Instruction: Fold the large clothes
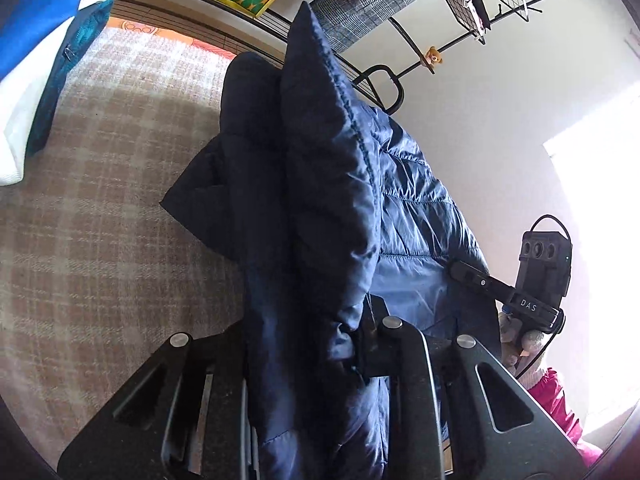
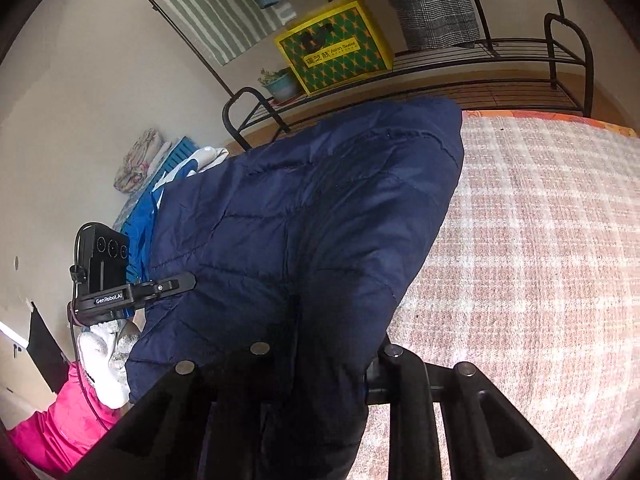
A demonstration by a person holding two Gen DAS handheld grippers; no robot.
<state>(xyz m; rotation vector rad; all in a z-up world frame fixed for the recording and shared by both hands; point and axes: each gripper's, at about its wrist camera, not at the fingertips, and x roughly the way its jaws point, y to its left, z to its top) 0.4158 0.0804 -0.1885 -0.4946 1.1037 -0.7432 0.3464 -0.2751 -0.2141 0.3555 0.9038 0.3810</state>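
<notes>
A navy quilted jacket hangs lifted above the plaid bed cover. In the left wrist view, my left gripper is shut on a bunched fold of its hem, and the cloth drapes down over the fingers. At the right of that view, my right gripper pinches the same jacket's edge. In the right wrist view the jacket spills over my right gripper, which is shut on it with its fingertips hidden under cloth. My left gripper bites the jacket's far left edge.
A blue and white garment lies on the bed. A black metal rack behind the bed holds a yellow-green box and a potted plant. A grey checked garment hangs there. A gloved hand and a pink sleeve show.
</notes>
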